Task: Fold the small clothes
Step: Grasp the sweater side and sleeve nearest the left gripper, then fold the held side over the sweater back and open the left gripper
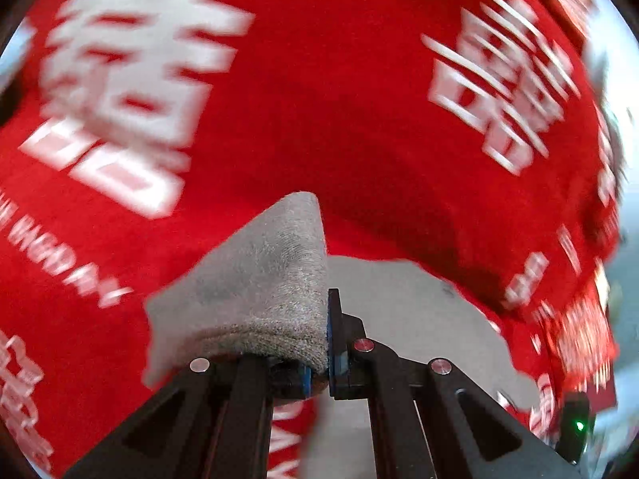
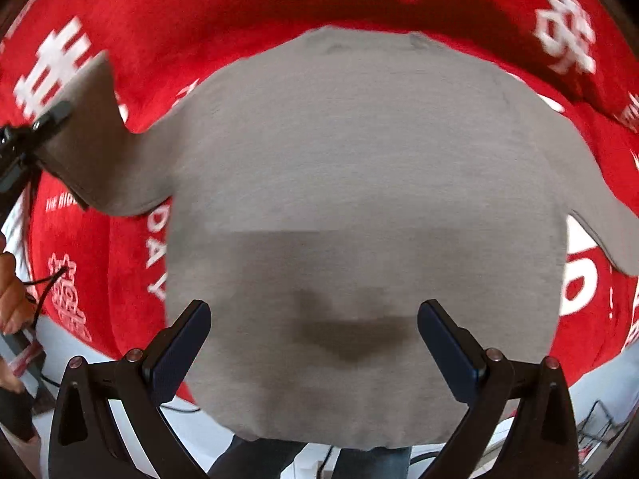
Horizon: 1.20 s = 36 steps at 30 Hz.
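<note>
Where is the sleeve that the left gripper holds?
In the right wrist view, the sleeve is lifted at far left, above the red cloth, pinched by the left gripper.

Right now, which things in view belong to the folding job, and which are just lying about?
Job:
grey shirt
its sleeve, pinched by the left gripper
right gripper, open above the shirt

Lying about:
red printed cloth underneath
black cable

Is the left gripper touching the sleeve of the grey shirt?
Touching. In the left wrist view the left gripper has its jaws shut on the grey shirt's sleeve, the knit cuff pinched between the blue pads.
</note>
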Each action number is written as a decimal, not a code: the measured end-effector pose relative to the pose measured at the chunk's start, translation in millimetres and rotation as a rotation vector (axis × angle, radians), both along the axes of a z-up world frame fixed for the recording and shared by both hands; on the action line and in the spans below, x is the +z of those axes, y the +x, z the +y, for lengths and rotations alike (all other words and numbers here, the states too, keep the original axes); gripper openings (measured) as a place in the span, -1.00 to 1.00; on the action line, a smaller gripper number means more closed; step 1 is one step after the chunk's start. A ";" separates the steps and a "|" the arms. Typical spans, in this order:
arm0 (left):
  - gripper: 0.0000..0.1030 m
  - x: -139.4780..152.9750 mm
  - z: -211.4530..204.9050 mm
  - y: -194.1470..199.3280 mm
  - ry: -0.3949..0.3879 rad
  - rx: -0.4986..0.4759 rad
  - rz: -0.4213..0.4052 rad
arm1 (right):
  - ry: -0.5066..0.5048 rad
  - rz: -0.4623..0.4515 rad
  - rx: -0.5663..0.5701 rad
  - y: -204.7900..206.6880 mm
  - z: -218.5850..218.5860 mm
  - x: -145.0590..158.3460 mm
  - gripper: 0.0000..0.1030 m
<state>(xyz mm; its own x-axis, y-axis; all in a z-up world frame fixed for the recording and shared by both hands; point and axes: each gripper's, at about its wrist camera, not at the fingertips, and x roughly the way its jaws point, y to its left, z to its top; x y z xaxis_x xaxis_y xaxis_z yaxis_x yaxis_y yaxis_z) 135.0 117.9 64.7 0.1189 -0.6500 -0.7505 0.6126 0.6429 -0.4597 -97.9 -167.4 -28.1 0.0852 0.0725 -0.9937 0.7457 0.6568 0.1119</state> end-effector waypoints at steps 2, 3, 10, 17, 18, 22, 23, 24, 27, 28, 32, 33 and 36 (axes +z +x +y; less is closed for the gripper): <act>-0.89 6.4 -49.2 -31.5 0.011 -0.105 -0.033 | 0.001 -0.001 -0.043 -15.0 -17.4 -1.6 1.00; -0.89 6.1 -68.7 -45.6 0.018 -0.147 -0.036 | 0.004 0.001 -0.070 -26.8 -27.6 -2.4 1.00; -0.89 -57.2 -192.2 -139.1 0.202 -0.376 -0.044 | 0.008 0.044 -0.216 -98.9 -74.2 -15.2 1.00; -0.89 -106.0 -210.2 -173.0 0.415 -0.427 -0.054 | 0.037 0.030 -0.394 -156.2 -102.6 -21.3 1.00; -0.88 -105.2 -209.9 -175.5 0.429 -0.437 -0.075 | 0.041 0.022 -0.409 -160.3 -104.2 -20.1 1.00; -0.88 -103.4 -217.7 -185.4 0.496 -0.474 -0.115 | 0.047 0.004 -0.440 -167.0 -102.2 -18.5 1.00; -0.88 -102.7 -221.5 -187.5 0.514 -0.479 -0.119 | 0.053 -0.002 -0.450 -170.7 -102.4 -19.1 1.00; -0.88 -101.9 -225.2 -189.6 0.529 -0.485 -0.123 | 0.058 -0.006 -0.457 -172.2 -103.0 -19.8 1.00; -0.88 -101.3 -233.1 -193.2 0.557 -0.489 -0.125 | 0.069 -0.015 -0.472 -178.3 -101.2 -20.1 1.00; -0.88 -100.8 -233.4 -193.1 0.561 -0.484 -0.119 | 0.072 -0.018 -0.475 -181.4 -102.3 -19.5 1.00; -0.88 -96.7 -232.0 -187.9 0.557 -0.435 -0.057 | 0.076 -0.025 -0.479 -184.0 -103.0 -20.1 1.00; -0.85 -95.4 -231.1 -182.7 0.551 -0.412 -0.025 | 0.075 -0.027 -0.478 -183.6 -102.9 -19.0 1.00; 0.73 -87.9 -224.6 -163.6 0.516 -0.308 0.038 | 0.070 -0.034 -0.478 -183.8 -104.1 -15.5 1.00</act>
